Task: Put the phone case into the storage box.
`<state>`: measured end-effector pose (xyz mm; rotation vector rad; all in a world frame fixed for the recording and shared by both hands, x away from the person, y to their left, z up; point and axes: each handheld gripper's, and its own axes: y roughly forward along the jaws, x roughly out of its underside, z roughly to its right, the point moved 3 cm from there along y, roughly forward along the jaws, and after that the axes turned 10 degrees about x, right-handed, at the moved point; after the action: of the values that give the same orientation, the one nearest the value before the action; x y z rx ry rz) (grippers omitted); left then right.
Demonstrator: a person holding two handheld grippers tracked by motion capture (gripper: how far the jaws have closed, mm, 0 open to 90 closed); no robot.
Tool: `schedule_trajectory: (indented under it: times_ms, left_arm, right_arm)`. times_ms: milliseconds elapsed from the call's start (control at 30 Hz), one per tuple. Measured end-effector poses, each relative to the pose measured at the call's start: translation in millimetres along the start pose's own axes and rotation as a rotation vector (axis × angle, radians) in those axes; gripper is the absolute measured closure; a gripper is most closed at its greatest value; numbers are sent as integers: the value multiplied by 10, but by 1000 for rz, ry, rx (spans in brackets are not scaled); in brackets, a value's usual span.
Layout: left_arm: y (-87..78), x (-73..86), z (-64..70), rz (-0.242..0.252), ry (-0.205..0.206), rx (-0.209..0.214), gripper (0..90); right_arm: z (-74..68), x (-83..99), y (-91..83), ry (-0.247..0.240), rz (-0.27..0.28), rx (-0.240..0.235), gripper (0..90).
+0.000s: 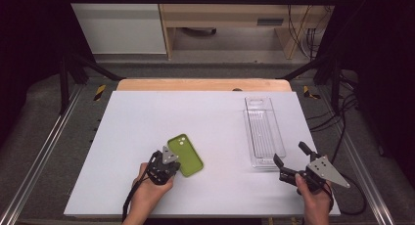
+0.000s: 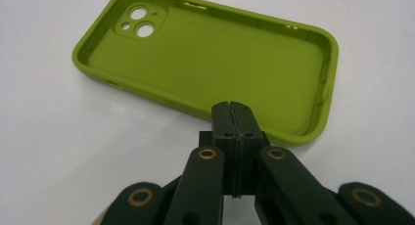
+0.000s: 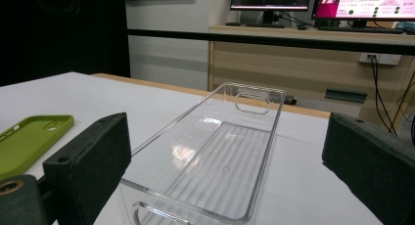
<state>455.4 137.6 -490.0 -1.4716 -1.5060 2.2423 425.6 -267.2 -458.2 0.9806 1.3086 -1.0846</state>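
My left gripper (image 2: 234, 107), jaws pressed together, noses the green phone case's (image 2: 210, 63) near long edge; my right gripper (image 1: 289, 160) gapes wide toward the clear tray (image 3: 215, 151).

Even overhead light brightens the white table (image 1: 147, 117), dark surroundings, nearest jaws blurred.

Black tongs (image 1: 169, 162), brass-ringed pivots, grey three-cornered plates, black trailing cables.

Green phone case (image 1: 185, 154) — flat, hollow side up, table's near-centre.
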Motion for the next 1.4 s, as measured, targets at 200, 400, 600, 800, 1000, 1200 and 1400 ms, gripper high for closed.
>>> schedule_trajectory:
  times_ms: [200,400,600,800,1000,1200,1400]
  left_arm:
    - [92,-102,94,2,14,17,900]
    - [183,-205,160,8,34,25,900]
    - [270,-285,180,23,31,27,900]
    - [341,-349,189,37,34,27,900]
    - [395,-378,199,64,32,28,900]
    - [343,-390,214,153,20,33,900]
    - [93,-282,133,290,31,2,867]
  right_arm:
    - [-14,-1,1,-1,-2,-1,42]
    - [-29,-1,3,-10,-6,-6,42]
    - [-15,-9,-12,-10,-1,-2,42]
    - [-3,-12,-21,0,1,-3,42]
    - [5,-7,-25,3,-11,-7,36]
    - [-2,-11,-31,-2,-15,-10,35]
    - [-24,-8,-18,8,-62,-19,26]
